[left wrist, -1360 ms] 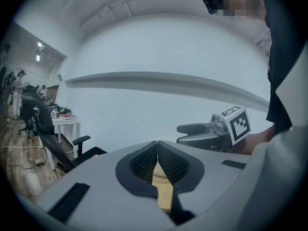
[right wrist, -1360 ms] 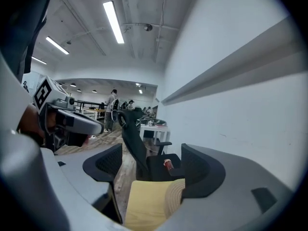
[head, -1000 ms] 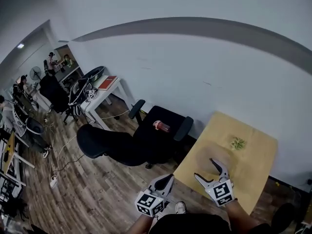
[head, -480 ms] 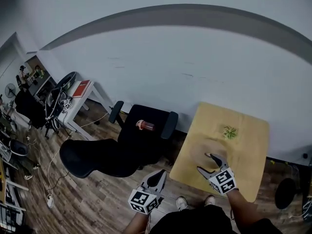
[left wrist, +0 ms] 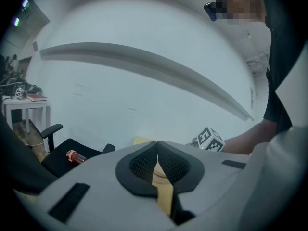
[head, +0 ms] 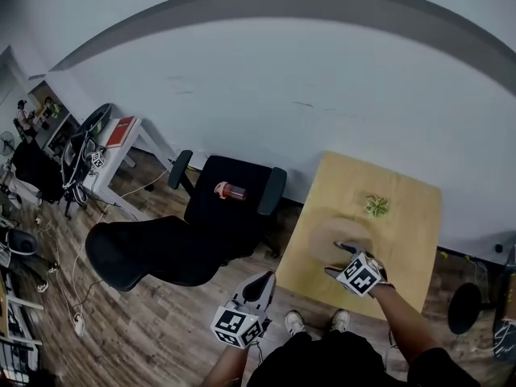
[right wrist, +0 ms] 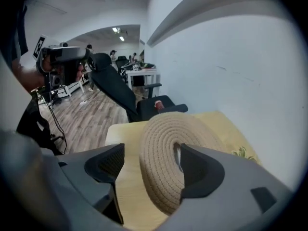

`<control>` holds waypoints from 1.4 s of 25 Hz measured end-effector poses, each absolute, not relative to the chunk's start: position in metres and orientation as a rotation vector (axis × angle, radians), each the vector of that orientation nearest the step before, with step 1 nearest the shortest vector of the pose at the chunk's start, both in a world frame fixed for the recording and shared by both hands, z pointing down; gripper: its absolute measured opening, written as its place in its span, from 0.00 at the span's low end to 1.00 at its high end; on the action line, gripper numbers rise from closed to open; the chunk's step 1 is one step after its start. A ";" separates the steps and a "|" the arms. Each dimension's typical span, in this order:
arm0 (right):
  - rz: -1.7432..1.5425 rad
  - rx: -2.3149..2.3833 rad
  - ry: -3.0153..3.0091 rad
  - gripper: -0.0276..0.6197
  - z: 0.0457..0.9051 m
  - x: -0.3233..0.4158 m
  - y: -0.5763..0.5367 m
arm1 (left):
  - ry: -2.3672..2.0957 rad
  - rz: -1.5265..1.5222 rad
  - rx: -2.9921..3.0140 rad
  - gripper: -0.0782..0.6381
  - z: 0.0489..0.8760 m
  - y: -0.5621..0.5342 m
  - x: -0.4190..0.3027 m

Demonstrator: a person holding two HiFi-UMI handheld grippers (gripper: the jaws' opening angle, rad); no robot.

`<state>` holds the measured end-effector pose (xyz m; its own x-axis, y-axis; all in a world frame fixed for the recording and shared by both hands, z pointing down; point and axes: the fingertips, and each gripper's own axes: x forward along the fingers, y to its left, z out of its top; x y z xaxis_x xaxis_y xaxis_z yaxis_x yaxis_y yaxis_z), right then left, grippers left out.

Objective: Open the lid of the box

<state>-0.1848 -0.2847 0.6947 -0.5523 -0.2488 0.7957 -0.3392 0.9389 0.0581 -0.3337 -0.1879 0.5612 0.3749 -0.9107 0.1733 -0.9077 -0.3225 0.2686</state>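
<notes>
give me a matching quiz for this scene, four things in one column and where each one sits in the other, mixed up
Things
1. woven box
2. red bottle
3. red book
4. green sprig

Places
A. on the white desk at the far left
B. between the open jaws of the right gripper
C. lying by itself on the wooden table, on the wall side
D. on the seat of the black chair

Pairs: 1-B, 2-D, 3-A, 4-C
</notes>
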 end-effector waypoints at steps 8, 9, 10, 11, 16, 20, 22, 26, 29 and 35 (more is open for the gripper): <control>0.119 0.332 -2.057 0.67 0.729 -0.183 -0.293 | -1.615 -0.002 2.256 0.14 0.579 -0.181 -0.336; 0.122 0.318 -2.044 0.67 0.732 -0.183 -0.294 | -1.614 0.005 2.250 0.14 0.581 -0.180 -0.337; 0.123 0.304 -2.031 0.67 0.735 -0.183 -0.294 | -1.615 0.011 2.245 0.14 0.583 -0.180 -0.337; 0.120 0.293 -2.017 0.66 0.737 -0.183 -0.295 | -1.619 0.015 2.241 0.14 0.584 -0.181 -0.338; 0.088 0.252 -1.947 0.61 0.745 -0.181 -0.297 | -1.640 0.011 2.241 0.14 0.584 -0.188 -0.342; 0.083 0.233 -1.937 0.55 0.744 -0.185 -0.296 | -1.649 0.010 2.242 0.14 0.583 -0.190 -0.344; 0.077 0.229 -1.942 0.54 0.741 -0.189 -0.298 | -1.658 0.014 2.240 0.14 0.583 -0.191 -0.347; 0.059 0.254 -1.962 0.53 0.735 -0.184 -0.294 | -1.664 0.026 2.229 0.14 0.586 -0.187 -0.342; 0.049 0.285 -1.968 0.51 0.731 -0.181 -0.289 | -1.656 0.034 2.243 0.14 0.585 -0.186 -0.339; -0.008 0.344 -2.011 0.51 0.706 -0.175 -0.283 | -1.626 0.031 2.287 0.14 0.578 -0.192 -0.321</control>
<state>-0.1747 -0.2829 0.7061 -0.4114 -0.2444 0.8781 -0.2378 0.9588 0.1554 -0.3212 -0.1920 0.5783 0.3472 -0.9144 0.2081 -0.9217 -0.2918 0.2557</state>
